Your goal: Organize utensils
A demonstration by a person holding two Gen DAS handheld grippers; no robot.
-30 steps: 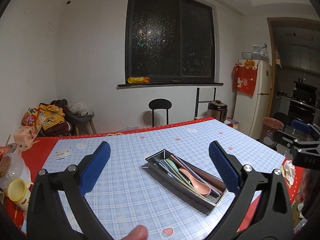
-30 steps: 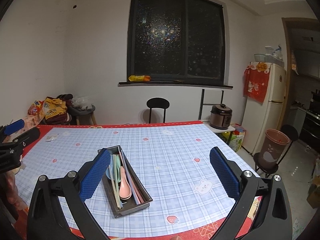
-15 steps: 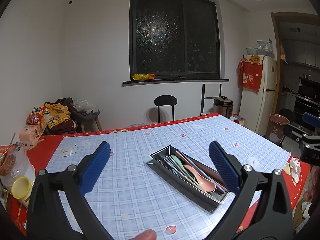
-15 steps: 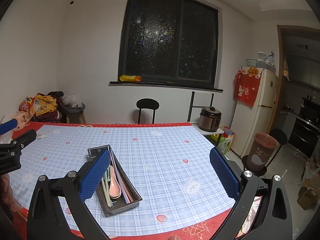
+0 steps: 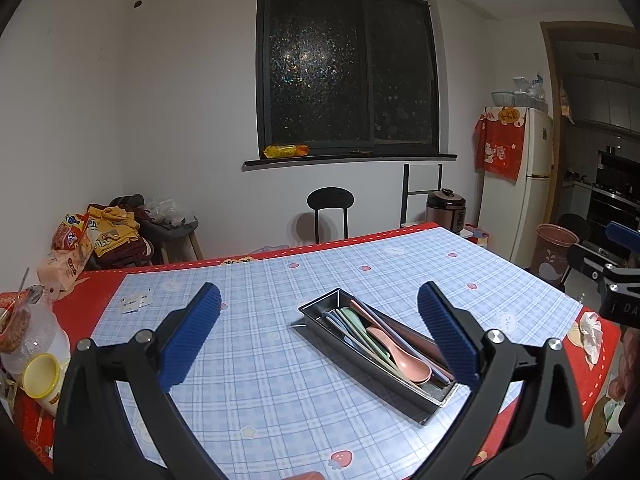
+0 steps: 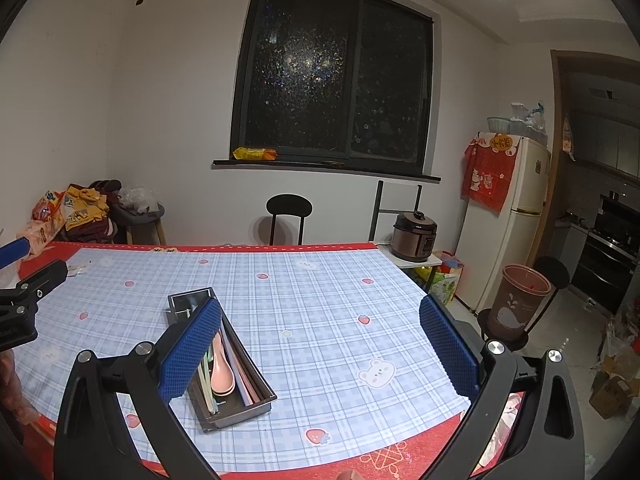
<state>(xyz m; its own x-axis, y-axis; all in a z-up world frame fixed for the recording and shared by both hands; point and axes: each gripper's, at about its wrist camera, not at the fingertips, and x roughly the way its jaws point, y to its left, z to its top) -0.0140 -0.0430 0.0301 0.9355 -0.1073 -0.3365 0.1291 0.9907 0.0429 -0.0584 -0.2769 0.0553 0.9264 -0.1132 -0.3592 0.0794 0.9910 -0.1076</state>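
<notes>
A dark metal tray (image 5: 432, 398) lies on the checked tablecloth and holds a pink spoon (image 5: 404, 354), green and blue utensils and chopsticks. In the right wrist view the tray (image 6: 260, 400) sits at lower left, partly behind my left finger, with the pink spoon (image 6: 222, 378) inside. My left gripper (image 5: 319, 336) is open and empty, held above the table near the tray. My right gripper (image 6: 320, 338) is open and empty, above the table's near edge. Each gripper shows at the edge of the other's view.
A table (image 5: 280, 392) with a blue checked cloth and red border. Jars and a yellow lid (image 5: 40, 376) stand at its left edge, a crumpled tissue (image 5: 592, 336) at its right. A black chair (image 6: 289, 216), a rice cooker (image 6: 414, 236), a fridge (image 6: 508, 216) and a bin (image 6: 520, 304) stand beyond.
Both grippers have drawn back and risen a little from the table, so the tray sits lower and smaller in view. Both stay open and empty.
</notes>
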